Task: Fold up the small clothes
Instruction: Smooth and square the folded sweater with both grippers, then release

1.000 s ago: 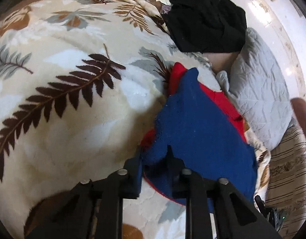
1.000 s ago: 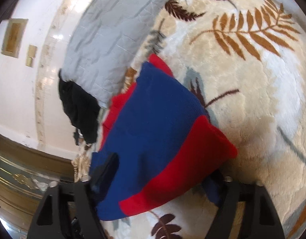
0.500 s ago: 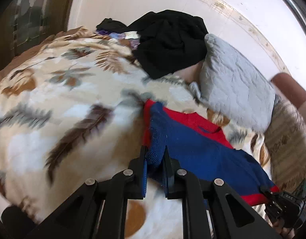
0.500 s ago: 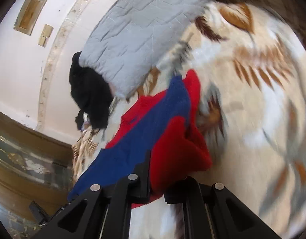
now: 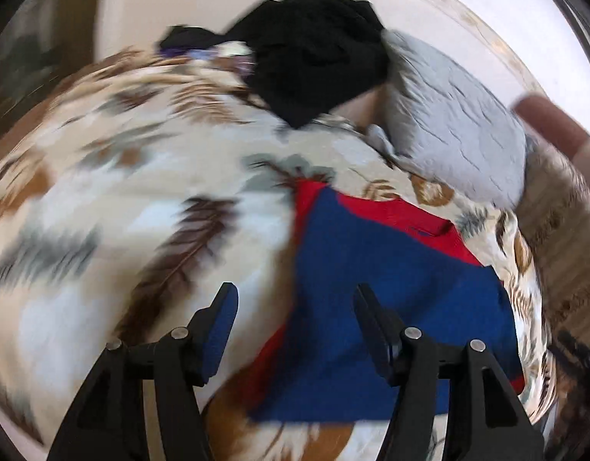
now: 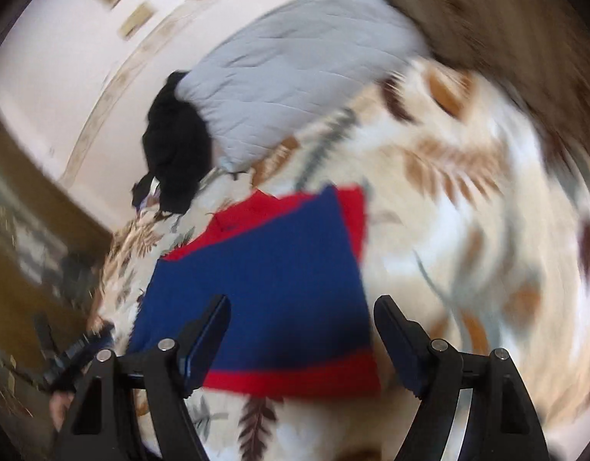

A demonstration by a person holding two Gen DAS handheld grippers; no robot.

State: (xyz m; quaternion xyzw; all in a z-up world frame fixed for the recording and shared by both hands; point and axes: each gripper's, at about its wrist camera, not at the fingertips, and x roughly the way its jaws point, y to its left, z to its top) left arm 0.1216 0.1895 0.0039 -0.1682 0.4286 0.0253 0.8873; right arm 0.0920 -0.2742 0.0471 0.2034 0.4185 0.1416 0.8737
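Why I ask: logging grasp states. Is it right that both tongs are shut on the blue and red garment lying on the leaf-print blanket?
Not quite. Both wrist views show the left tongs and right tongs open, holding nothing. The blue and red garment does lie on the leaf-print blanket.

likely a home bedroom: leaf-print blanket [image 5: 141, 176], grey pillow [image 5: 456, 134]

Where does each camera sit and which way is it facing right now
Left wrist: on the left gripper, looking along its open fingers at the blue and red garment on the leaf-print blanket.
Right wrist: on the right gripper, open fingers, above the same garment.
Shared: garment, grey pillow, black clothes.
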